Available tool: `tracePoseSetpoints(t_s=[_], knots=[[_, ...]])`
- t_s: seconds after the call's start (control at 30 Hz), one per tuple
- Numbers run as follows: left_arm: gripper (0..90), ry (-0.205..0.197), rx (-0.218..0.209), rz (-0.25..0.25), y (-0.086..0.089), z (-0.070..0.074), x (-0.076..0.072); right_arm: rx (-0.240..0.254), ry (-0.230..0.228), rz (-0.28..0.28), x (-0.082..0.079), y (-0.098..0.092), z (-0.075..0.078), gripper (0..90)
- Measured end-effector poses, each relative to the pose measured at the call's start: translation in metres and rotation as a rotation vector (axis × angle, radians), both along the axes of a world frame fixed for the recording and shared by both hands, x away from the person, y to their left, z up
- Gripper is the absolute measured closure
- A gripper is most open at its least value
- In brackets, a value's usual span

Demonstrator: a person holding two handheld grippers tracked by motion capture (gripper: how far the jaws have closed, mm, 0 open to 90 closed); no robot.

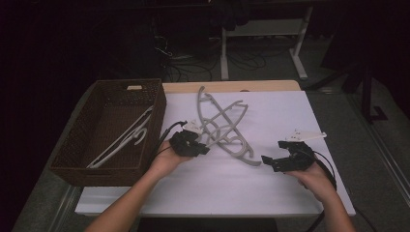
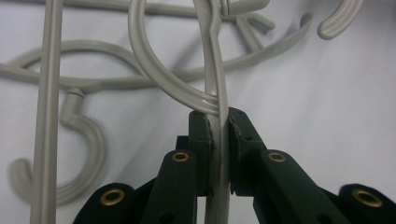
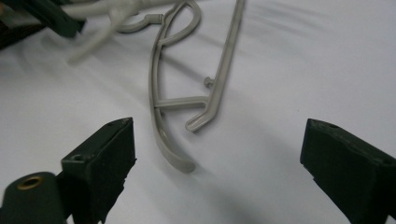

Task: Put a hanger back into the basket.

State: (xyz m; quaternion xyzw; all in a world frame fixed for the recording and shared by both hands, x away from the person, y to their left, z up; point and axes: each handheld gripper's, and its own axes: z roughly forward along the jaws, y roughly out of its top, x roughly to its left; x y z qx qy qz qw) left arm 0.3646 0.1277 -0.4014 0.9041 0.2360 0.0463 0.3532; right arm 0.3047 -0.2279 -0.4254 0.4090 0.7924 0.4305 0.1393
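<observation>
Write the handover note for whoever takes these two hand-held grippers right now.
Left hand-held gripper: shut on a grey hanger from the pile on the white table.
Right hand-held gripper: jaws wide open, nothing between them, just above the table near the end of another hanger.
Basket at the table's left side: white hangers already lie inside.
Left, as it looks: carry the gripped hanger to the basket, then the rest of the tangled pile, likely one at a time.

Grey plastic hangers [image 1: 225,126] lie tangled on the bench; one thin bar [image 2: 219,140] stands clamped between the left fingers [image 2: 201,140].
</observation>
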Motion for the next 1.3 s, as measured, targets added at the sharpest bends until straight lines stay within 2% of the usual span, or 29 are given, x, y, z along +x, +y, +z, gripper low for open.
tracePoseSetpoints(t_s=[0.13, 0.23, 0.4, 0.5, 0.67, 0.83, 1.07, 1.2, 1.3], knots=[[81.9, -0.004, -0.014, 0.010, 0.004, 0.028, 0.001, 0.003, 0.002, 0.002, -0.003, -0.003, -0.004, 6.4], [81.9, -0.019, -0.039, 0.019, 0.008, 0.053, 0.002, -0.006, 0.000, 0.004, -0.005, -0.006, -0.007, 3.7], [81.9, -0.048, -0.034, 0.018, 0.017, 0.086, 0.003, -0.022, -0.011, -0.002, -0.007, -0.006, -0.009, 0.9], [81.9, -0.068, -0.040, 0.019, 0.029, 0.105, 0.003, -0.027, -0.014, -0.006, -0.006, -0.007, -0.010, 0.0], [81.9, -0.090, -0.045, 0.034, 0.057, 0.123, 0.004, -0.036, -0.015, -0.005, -0.007, -0.009, -0.010, 0.0], [81.9, -0.111, -0.055, 0.068, 0.097, 0.135, 0.004, -0.028, -0.017, -0.012, -0.011, -0.013, -0.012, 0.0], [81.9, -0.135, -0.061, 0.148, 0.160, 0.140, 0.004, -0.014, -0.024, -0.025, -0.018, -0.024, -0.016, 0.0], [81.9, -0.138, -0.062, 0.195, 0.192, 0.135, 0.001, -0.006, -0.034, -0.033, -0.017, -0.024, -0.014, 0.0], [81.9, -0.119, -0.072, 0.222, 0.212, 0.125, -0.001, -0.015, -0.028, -0.032, -0.017, -0.023, -0.016, 0.0]])
